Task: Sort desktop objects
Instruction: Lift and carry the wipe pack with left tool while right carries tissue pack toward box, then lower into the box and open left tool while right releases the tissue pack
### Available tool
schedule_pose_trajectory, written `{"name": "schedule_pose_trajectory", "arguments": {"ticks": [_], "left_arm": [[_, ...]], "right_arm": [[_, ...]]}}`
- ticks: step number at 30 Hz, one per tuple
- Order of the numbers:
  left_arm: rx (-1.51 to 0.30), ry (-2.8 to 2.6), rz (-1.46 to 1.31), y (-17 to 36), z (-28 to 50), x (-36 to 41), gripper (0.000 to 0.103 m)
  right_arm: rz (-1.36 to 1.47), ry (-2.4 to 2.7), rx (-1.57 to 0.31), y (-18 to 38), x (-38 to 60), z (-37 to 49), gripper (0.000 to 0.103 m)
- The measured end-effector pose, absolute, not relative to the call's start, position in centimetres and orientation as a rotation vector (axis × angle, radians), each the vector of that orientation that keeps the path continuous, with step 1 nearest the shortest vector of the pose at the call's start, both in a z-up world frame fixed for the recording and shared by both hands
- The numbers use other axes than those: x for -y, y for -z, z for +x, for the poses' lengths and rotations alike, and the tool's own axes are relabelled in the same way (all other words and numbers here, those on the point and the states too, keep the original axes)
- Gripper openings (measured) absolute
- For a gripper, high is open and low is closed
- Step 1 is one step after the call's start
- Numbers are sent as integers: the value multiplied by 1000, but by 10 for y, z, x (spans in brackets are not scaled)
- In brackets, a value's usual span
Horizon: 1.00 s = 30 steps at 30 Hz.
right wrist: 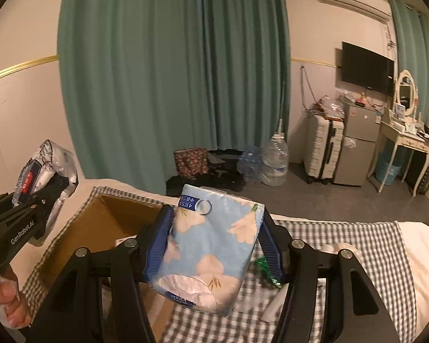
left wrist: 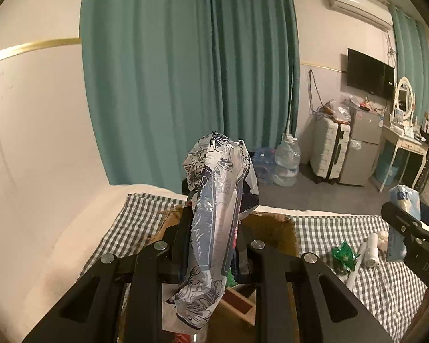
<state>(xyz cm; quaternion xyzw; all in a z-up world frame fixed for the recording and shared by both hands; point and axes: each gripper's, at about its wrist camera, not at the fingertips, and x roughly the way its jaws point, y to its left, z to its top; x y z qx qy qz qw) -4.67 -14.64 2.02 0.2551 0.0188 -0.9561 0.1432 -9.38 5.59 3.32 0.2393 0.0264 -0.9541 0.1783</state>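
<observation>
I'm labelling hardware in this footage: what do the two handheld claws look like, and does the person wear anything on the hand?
Both are black angular linkage frames with silver round bolts. The right claw has blue ribbed pads. The left claw carries white "GenRobot.AI" lettering on its side; its pads look black. No cables show. The hand seems covered by a thin clear glove; no sleeve visible.

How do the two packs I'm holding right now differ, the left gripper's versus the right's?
The floral grey-white pack in the left gripper is crinkled, narrow and stands upright; the light-blue tissue pack in the right gripper is plumper, wider and tilted. The left jaws stand close together on theirs; the right jaws sit far apart. The grey-white one bears dark line-drawn flowers, the blue one pale peach blooms. Both are soft plastic-wrapped packs held above the cardboard box.
</observation>
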Motion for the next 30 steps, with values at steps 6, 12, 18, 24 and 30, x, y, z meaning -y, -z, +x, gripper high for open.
{"name": "schedule_pose_trajectory", "arguments": {"ticks": [6, 12, 18, 24, 30], "left_arm": [[-91, 2738, 791, -9, -47, 176, 22], [-121, 2728, 826, 0, -45, 197, 22], [-117, 2727, 898, 16, -55, 200, 22], [-122, 2709, 1074, 45, -70, 202, 23], [-173, 2672, 1148, 59, -75, 211, 23]], "right_arm": [[686, 2656, -100, -27, -28, -94, 58], [704, 2611, -114, -18, -1, -96, 58], [747, 2556, -138, -3, 22, -103, 58], [827, 2491, -186, 22, 44, -118, 59], [913, 2423, -232, 44, 61, -134, 59]]}}
